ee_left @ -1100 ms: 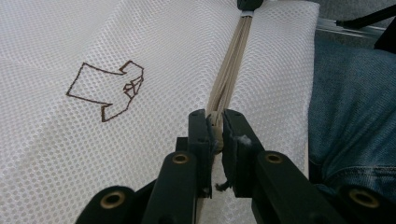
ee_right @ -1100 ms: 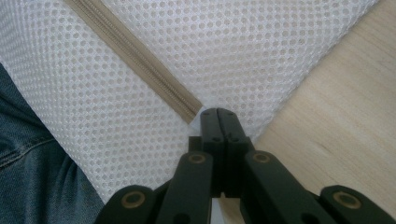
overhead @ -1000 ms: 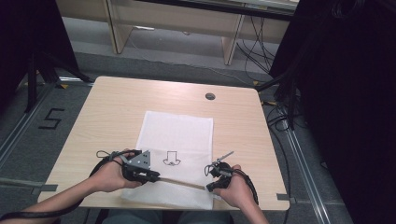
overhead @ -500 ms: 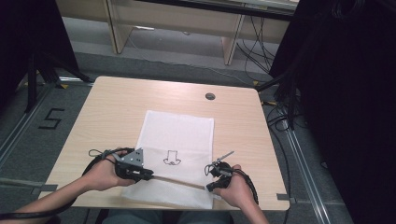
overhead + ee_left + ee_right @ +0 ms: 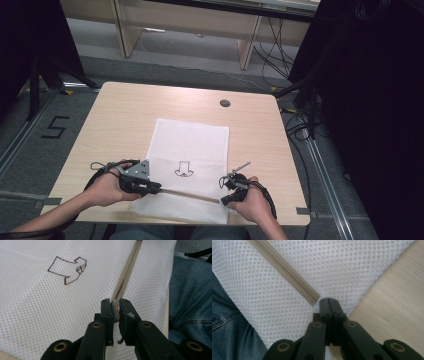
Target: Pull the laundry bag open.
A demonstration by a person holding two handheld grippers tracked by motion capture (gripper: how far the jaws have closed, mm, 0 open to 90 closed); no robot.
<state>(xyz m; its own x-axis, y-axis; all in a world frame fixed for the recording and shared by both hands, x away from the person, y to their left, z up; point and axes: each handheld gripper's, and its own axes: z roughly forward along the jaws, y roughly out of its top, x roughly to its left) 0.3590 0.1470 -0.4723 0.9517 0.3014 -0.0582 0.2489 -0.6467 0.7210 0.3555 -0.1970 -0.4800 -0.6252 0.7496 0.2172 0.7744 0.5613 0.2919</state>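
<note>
Mesh bag: your white mesh laundry bag (image 5: 190,150) lies flat on the wooden worktop (image 5: 125,115), its near edge at the worktop's front edge; a small brown shirt outline (image 5: 68,269) is drawn on it
Zipper: the beige zipper (image 5: 284,268) runs across the bag's near end, between your two grippers
Left gripper: your left gripper (image 5: 115,306) is clamped on the zipper's left end
Right gripper: your right gripper (image 5: 328,301) is pressed fully together at the zipper's right end, pinching the mesh there

Even overhead light, soft shadows, dark room edges; high view grainy; black gripper jaws blur near lens, white mesh sharp beyond.
</note>
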